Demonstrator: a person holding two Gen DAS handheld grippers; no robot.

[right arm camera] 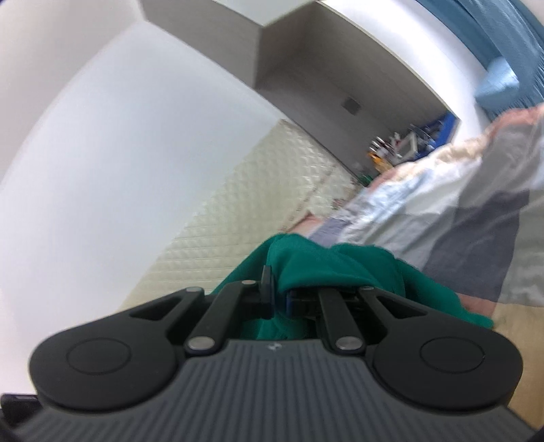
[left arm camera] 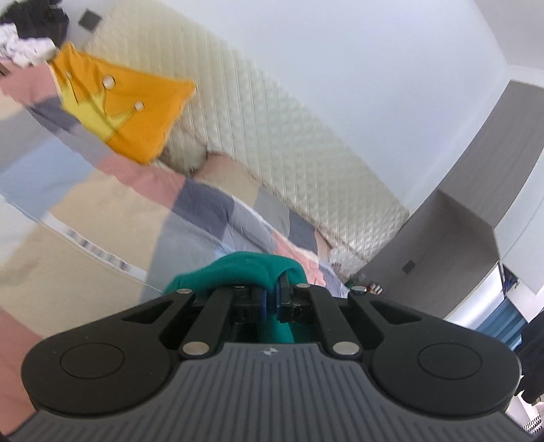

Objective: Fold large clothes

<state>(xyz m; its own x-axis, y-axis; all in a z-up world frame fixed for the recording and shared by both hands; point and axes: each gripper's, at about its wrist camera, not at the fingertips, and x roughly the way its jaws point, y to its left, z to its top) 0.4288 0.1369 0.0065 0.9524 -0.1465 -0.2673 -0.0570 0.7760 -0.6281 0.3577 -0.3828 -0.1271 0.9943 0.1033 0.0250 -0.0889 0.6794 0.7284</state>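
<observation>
A teal green garment (left arm camera: 238, 268) is bunched over my left gripper (left arm camera: 271, 299), whose jaws are shut on a fold of it, held above the bed. In the right wrist view the same teal garment (right arm camera: 333, 268) drapes over my right gripper (right arm camera: 279, 292), whose jaws are also shut on the cloth. Most of the garment hangs below the grippers, out of sight. Both views are tilted and blurred.
A bed with a patchwork cover (left arm camera: 204, 210) of grey, pink, beige and blue lies beneath. An orange and yellow pillow (left arm camera: 125, 108) leans at a quilted cream headboard (left arm camera: 289, 136). Dark and white clothes (left arm camera: 30, 30) are piled far left. Grey cabinets (right arm camera: 340, 78) and a cluttered shelf (right arm camera: 404, 142) stand beyond.
</observation>
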